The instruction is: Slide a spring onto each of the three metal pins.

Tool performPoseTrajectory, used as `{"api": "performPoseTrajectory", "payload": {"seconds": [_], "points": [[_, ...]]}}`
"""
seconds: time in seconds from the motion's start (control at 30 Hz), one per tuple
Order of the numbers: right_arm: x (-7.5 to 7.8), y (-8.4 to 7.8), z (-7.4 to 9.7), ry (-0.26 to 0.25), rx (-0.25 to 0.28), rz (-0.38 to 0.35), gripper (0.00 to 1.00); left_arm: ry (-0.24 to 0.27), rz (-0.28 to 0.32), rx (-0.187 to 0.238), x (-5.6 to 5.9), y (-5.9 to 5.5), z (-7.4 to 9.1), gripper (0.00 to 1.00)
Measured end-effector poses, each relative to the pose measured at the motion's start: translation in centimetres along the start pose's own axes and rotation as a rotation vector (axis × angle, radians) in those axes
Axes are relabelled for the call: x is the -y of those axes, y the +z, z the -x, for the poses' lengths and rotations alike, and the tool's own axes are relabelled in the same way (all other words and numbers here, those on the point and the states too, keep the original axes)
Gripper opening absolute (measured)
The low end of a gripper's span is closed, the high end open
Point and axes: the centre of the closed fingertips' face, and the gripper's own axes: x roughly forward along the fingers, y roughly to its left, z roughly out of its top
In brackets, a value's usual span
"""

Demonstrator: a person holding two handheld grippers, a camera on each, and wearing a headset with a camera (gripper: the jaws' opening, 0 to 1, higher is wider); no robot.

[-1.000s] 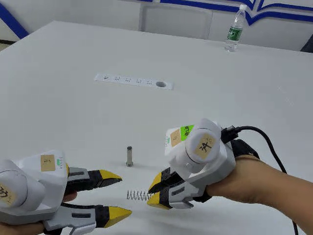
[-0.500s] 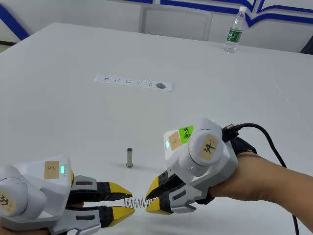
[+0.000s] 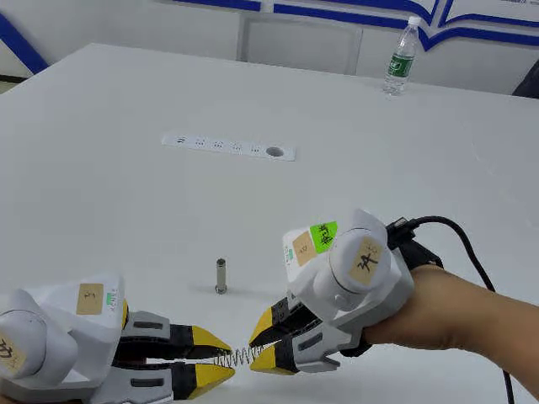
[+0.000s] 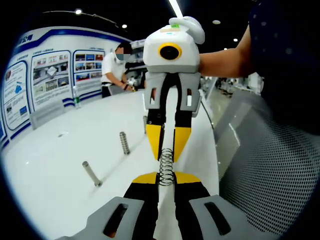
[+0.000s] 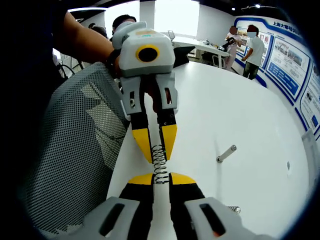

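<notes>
Jaws of the left gripper (image 3: 229, 359) are sitting almost shut, pinching the left end of the spring (image 3: 242, 355), which is running roughly level between the two grippers, low over the near edge of the worktop (image 3: 126, 194). Holding it by both ends is probably serving as a handover or a re-grip: with one end steadied, the other jaws can take a squarer hold farther along the coil, leaving an open end free to go over a pin. Just beyond the spring, a metal pin (image 3: 221, 275) is standing upright and bare on the worktop, so the carry looks short. The left gripper view is also showing bare pins (image 4: 124, 142) standing upright to the left of the jaws, so the task seems to be at an early stage. The right gripper (image 3: 253, 353) is facing the left one nose to nose, its jaws likewise narrowed onto the spring's right end and gripping only the last few coils.
</notes>
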Motion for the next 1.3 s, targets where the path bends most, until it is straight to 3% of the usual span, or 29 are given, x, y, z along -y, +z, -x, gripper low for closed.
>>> {"api": "performPoseTrajectory", "payload": {"seconds": [0.17, 0.57, 0.83, 1.3], "points": [[0.0, -0.3, -0.2, 0.004, 0.000, -0.022, 0.17, -0.004, 0.000, 0.010, 0.1, 0.4, 0.1, 0.10], [0.0, -0.5, -0.4, -0.004, 0.009, -0.029, 0.12, -0.002, 0.001, 0.031, 0.1, 1.0, 0.2, 0.10], [0.2, 1.4, 0.5, -0.010, 0.062, -0.046, 0.12, 0.002, 0.009, 0.021, -0.2, 0.6, 0.1, 0.10], [0.0, 3.6, 0.0, 0.001, 0.062, -0.006, 0.12, 0.007, 0.013, 0.003, -0.4, 0.0, -0.1, 0.10]]}}
